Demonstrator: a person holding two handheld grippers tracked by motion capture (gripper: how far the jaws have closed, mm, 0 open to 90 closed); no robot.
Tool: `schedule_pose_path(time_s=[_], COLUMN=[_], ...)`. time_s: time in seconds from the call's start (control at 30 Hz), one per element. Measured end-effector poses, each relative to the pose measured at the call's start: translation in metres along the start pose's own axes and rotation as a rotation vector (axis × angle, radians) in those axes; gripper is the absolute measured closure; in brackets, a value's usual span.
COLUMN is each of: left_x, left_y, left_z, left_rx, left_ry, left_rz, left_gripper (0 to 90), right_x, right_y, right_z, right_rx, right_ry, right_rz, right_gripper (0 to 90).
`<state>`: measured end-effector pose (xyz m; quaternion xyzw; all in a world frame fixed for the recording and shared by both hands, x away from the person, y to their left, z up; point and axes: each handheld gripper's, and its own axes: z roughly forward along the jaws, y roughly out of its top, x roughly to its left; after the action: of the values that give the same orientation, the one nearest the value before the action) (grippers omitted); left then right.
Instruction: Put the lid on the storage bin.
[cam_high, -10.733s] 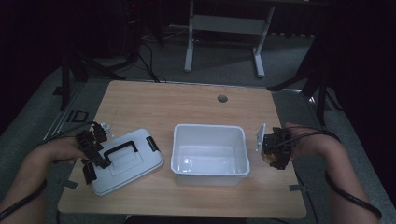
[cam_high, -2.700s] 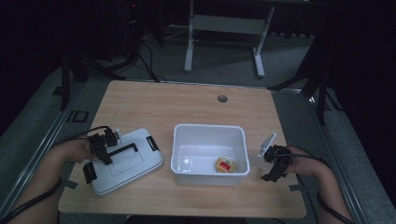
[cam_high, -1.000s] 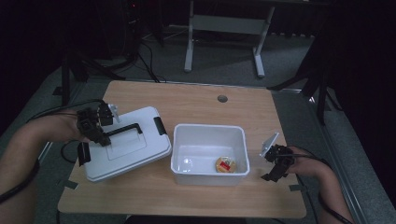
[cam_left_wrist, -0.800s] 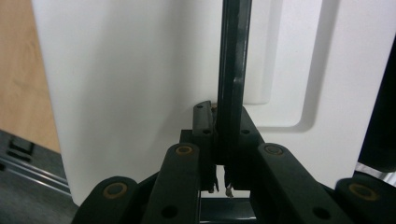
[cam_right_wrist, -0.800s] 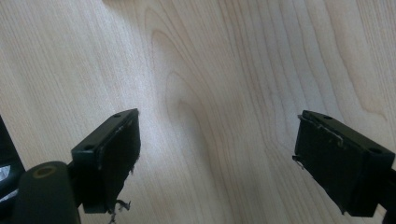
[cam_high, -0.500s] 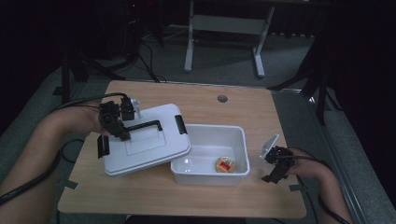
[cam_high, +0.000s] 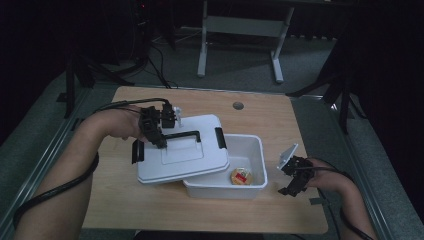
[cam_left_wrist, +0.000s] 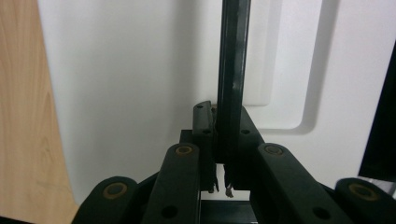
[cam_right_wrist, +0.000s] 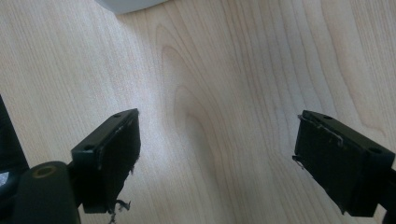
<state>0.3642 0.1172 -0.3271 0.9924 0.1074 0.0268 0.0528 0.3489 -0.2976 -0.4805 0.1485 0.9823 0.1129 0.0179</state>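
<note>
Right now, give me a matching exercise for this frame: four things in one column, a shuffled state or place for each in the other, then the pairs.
1. lid
2. bin
3. left gripper
4. right gripper

A. open over bare wood
B. holds a small yellow and red item
C. shut on the black handle
D. partly over the bin

Pairs: 1-D, 2-B, 3-C, 4-A
</note>
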Motion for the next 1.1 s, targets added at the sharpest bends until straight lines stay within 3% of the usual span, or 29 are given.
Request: schedule_pose_path(time_s=[0.27,0.43,0.67,0.93,1.1], left_x=[-0.002,-0.005,-0.006,-0.008,-0.007], left_y=[0.035,0.059,0.092,0.115,0.122], left_z=[0.005,0.008,0.018,0.033,0.041], left_rx=[-0.009,0.012,0.009,0.019,0.036], left_ry=[-0.017,-0.019,-0.034,-0.050,-0.050], left_rz=[0.060,0.110,0.141,0.182,0.173], left_gripper=[83.5,83.5,83.5,83.4,83.5], right_x=[0.001,0.001,0.002,0.003,0.003], right_y=[-0.002,-0.004,-0.009,-0.013,-0.012], right_z=[-0.001,-0.001,-0.003,0.000,0.000], right_rx=[-0.006,-0.002,-0.016,-0.012,-0.011], right_ry=[0.002,0.003,-0.002,0.008,0.006], right_rz=[0.000,0.000,0.005,0.012,0.003], right_gripper=[14.0,14.0,14.0,14.0,14.0])
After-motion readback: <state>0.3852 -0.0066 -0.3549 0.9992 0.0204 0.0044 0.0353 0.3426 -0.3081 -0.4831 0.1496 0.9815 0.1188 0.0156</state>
